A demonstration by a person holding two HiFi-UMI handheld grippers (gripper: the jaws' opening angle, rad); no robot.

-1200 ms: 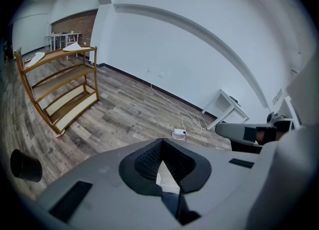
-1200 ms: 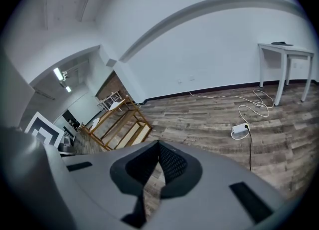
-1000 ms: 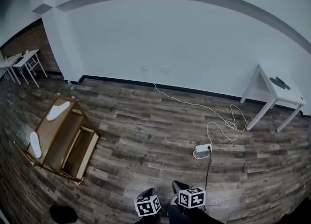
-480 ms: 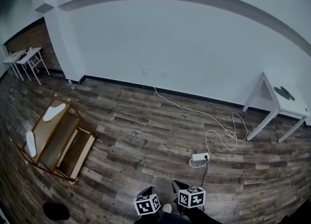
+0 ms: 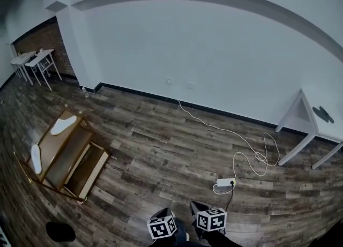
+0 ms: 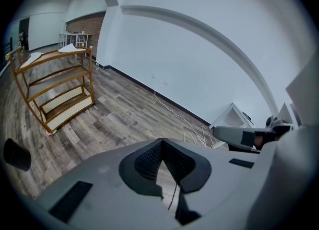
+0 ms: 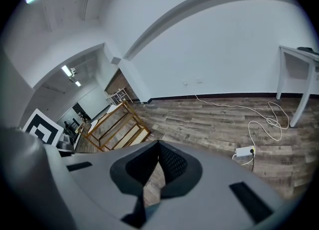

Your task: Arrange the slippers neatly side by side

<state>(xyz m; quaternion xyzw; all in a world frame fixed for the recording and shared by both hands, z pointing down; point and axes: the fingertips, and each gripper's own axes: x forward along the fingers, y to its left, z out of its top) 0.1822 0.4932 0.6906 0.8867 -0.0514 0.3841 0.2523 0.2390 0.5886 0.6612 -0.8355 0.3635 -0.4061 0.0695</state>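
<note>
Two white slippers lie apart on the top shelf of a tilted wooden rack (image 5: 80,160) at the left: one slipper (image 5: 63,125) at the far end, the other slipper (image 5: 36,158) at the near end. My left gripper (image 5: 164,212) and right gripper (image 5: 197,207) hang side by side at the bottom edge, well away from the rack, both shut and holding nothing. The left gripper view has the left gripper's (image 6: 161,144) tips meeting, with the rack (image 6: 55,82) far off to the left. In the right gripper view the right gripper's (image 7: 158,146) tips also meet.
A white power strip (image 5: 224,182) with a long white cable (image 5: 236,133) lies on the wood floor ahead to the right. A white table (image 5: 316,117) stands at the right wall. A black round thing (image 5: 60,231) sits near the bottom left. More white tables (image 5: 35,61) stand far left.
The head view has shifted: the white table slid toward the right edge and the power strip sits lower in the picture. Both grippers keep their place at the bottom and stay shut.
</note>
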